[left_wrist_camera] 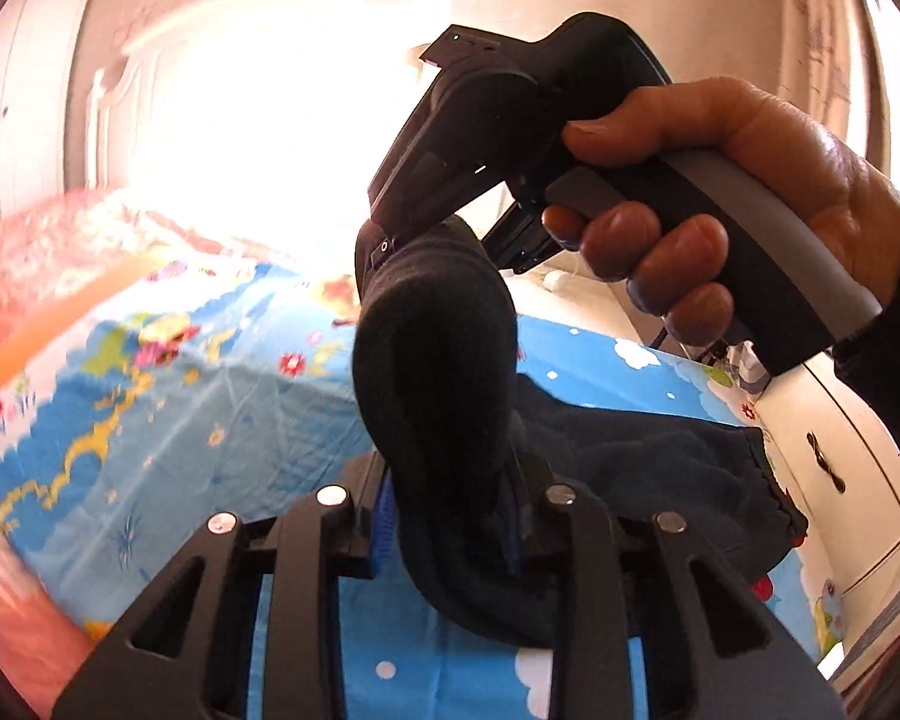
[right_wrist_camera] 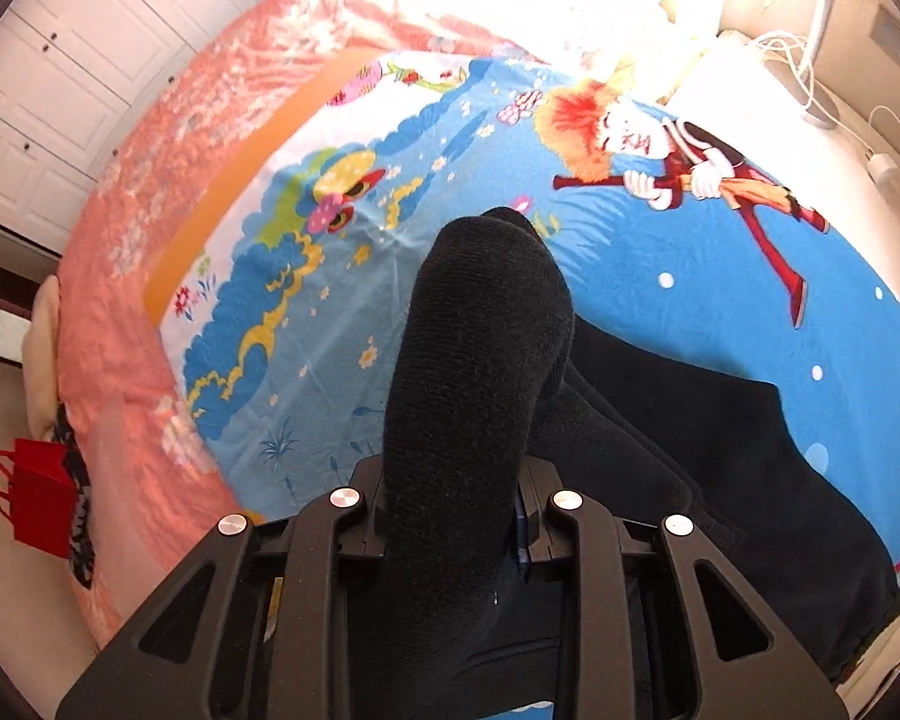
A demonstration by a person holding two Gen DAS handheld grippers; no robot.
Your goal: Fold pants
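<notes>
Here both grippers are clamped on the same dark garment. In the left wrist view the left gripper (left_wrist_camera: 450, 540) has its jaws closed on a thick fold of the black pants (left_wrist_camera: 438, 372), and the cloth bulges up between the fingers in a rounded hump. From that hump the fabric runs up to the right gripper (left_wrist_camera: 390, 258), which the person's right hand (left_wrist_camera: 738, 204) holds by its grey and black handle; its tip is pressed into the top of the same fold. The rest of the pants trails down to the right and lies on the bed sheet (left_wrist_camera: 210, 396), with a frilled hem near the sheet's right edge, close to a white cabinet (left_wrist_camera: 858, 480).

In the right wrist view the right gripper (right_wrist_camera: 450, 516) likewise has its jaws shut on a bunch of the pants (right_wrist_camera: 480, 360), which stands up between the fingers. The remaining cloth spreads flat toward the sheet's lower right corner. The blue cartoon bed sheet (right_wrist_camera: 630, 276) covers the middle of the bed, over a pink floral cover (right_wrist_camera: 150, 180) along its left edge. A red bag (right_wrist_camera: 36, 492) stands on the floor beside the bed's left side, and white wardrobe doors (right_wrist_camera: 90, 60) fill the upper left corner.
</notes>
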